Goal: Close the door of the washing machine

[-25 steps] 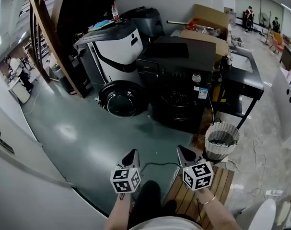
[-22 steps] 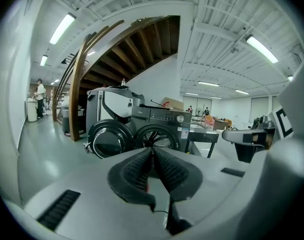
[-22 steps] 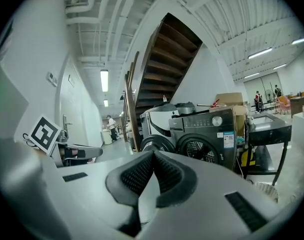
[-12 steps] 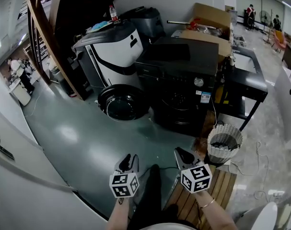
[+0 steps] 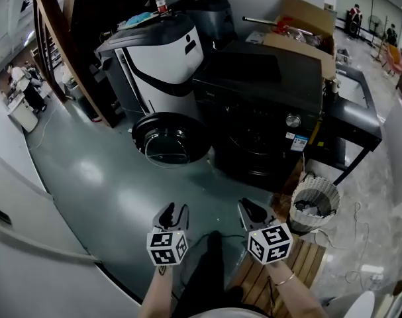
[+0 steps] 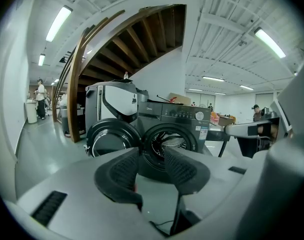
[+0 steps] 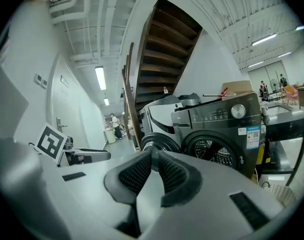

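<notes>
Both empty, jaws just opening, left gripper (image 5: 173, 211) spread and right gripper (image 5: 248, 208) barely parted, you're well short of the washing machine (image 5: 260, 111). Shove its left-swung door (image 5: 171, 139) glancingly and it may rebound.

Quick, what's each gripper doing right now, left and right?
Left gripper: open, fingers have just been opening, nothing between them.
Right gripper: barely open, fingers have just been opening, nothing between them.

1 washing machine (image 5: 267, 105) (1 door (image 5: 171, 140), open), 1 basket (image 5: 306, 222), 1 cardboard box (image 5: 306, 20).
</notes>
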A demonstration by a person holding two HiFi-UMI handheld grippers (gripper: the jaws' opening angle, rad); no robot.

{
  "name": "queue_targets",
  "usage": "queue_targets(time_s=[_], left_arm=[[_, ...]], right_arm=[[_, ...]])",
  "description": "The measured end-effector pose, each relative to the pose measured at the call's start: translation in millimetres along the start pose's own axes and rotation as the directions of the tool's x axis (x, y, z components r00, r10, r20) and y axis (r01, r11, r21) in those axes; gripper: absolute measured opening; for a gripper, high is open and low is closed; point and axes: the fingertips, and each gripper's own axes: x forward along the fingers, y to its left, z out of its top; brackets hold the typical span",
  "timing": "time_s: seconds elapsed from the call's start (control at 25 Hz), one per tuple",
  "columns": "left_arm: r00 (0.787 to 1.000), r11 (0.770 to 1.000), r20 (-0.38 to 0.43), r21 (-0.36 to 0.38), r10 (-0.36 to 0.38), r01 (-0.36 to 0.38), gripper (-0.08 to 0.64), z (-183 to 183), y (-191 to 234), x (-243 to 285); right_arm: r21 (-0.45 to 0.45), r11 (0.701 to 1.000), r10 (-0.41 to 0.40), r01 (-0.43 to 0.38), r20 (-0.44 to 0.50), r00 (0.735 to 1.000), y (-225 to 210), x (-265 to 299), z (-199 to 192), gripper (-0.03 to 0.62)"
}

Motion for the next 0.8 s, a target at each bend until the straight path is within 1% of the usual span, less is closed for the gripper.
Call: queue_targets(time_s=[0.24,0.56,0.68,0.8], left_arm=[[1.0,1.0,-0.007,-0.017,0.01,-0.011,0.171,34.6,62.0,86.2],[1.0,0.999,-0.024,-0.034,-0.001,0.0,0.179,104.2,151.3,189.2],[1.0,0.999,-0.026,-0.042,-0.004,0.002,0.179,134.4,181.6,217.3],[1.0,0.999,-0.028,-0.045,0.0,-0.001,0.179,160.4,205.9,237.7]], right_arm=[[0.002,1.0,0.01,-0.01,-0.033,0.999,-19.9,106.2,28.0,0.037],[-0.018,1.0,-0.006,0.005,-0.045,0.999,-32.3,245.8,98.9,0.049],[-0.021,1.0,-0.017,0.016,-0.061,0.998,-32.3,286.7,122.9,0.051],[-0.017,1.0,-0.027,0.025,-0.08,0.996,-31.8,314.1,141.0,0.051]])
